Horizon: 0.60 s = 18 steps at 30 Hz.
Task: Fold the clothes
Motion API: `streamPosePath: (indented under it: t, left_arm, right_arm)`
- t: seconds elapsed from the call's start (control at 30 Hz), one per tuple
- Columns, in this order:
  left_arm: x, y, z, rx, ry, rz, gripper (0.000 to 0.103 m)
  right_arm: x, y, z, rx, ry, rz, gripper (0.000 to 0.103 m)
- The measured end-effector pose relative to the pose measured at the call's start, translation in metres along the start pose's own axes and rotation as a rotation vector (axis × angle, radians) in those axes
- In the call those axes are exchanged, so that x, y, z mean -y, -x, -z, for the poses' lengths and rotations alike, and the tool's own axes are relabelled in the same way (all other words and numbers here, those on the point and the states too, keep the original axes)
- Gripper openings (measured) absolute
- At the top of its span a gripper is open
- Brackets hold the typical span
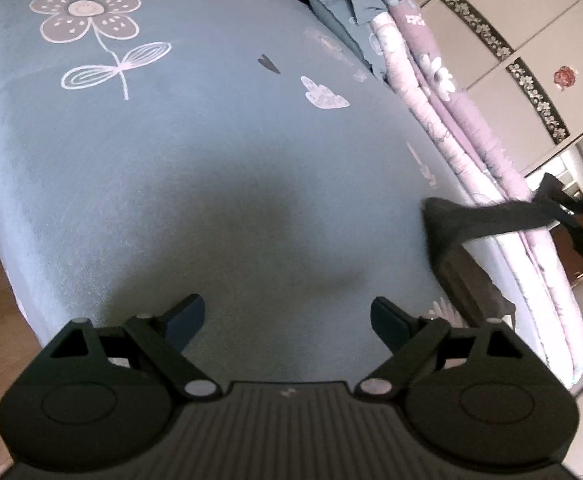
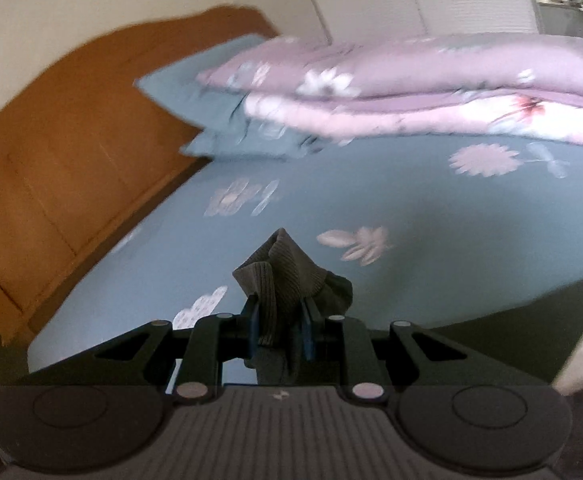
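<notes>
Right gripper (image 2: 279, 330) is tilted down toward the bed, and its view is smeared with motion blur. Its two fingers are pinched in on a bunched fold of a dark ribbed garment (image 2: 287, 276). The knit sticks up past the fingertips toward 12 o'clock like a little peak, and more of it hangs down between the fingers toward the gripper body. The blue pads (image 2: 254, 330) press on the cloth from both sides.

Left gripper (image 1: 287, 318) also points down at the bed, jaws spread wide with nothing between them, just bare sheet under the fingertips. In the left wrist view a dark piece of clothing (image 1: 467, 236) shows at about 3 o'clock, stretched out from the sheet toward the right edge of the frame, where something dark and blurry holds it; I can't make out what that is. It's well clear of the left fingers.

Surface is a blue-grey bedsheet (image 1: 211, 184) printed with pale flowers and leaves. A folded pink floral quilt (image 2: 411, 92) lies along the far side of the bed, at 1 o'clock in the right wrist view, with a blue pillow (image 2: 211, 100) tucked beside it at 11. An orange wooden headboard (image 2: 71, 152) fills the 9 to 10 o'clock side. Pale wardrobe doors (image 1: 511, 20) with a dark flowered trim sit at 1 to 2 o'clock in the left view.
</notes>
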<state>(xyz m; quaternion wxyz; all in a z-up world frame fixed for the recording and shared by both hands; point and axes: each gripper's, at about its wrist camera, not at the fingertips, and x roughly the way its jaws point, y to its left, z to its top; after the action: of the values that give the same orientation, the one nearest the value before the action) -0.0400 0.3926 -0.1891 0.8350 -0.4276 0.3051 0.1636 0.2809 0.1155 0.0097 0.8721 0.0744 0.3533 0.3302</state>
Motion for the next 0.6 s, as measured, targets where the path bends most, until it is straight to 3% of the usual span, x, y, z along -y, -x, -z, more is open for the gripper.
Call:
streamPosePath:
  t: [0.13,0.27,0.6]
  left_arm:
    - [0.007,0.007,-0.002,-0.016,0.056,-0.034,0.089]
    - [0.029,0.014,0.002,-0.002,0.021,-0.012,0.089]
    - [0.104,-0.008,0.016,-0.08,-0.096,0.033,0.089]
  right_arm:
    - [0.035,0.035,-0.01,0.055,-0.051,0.017,0.025]
    - [0.07,0.065,-0.023,0.11,-0.081,0.042,0.025]
    - [0.161,0.134,-0.031,0.202,-0.169,0.14,0.025]
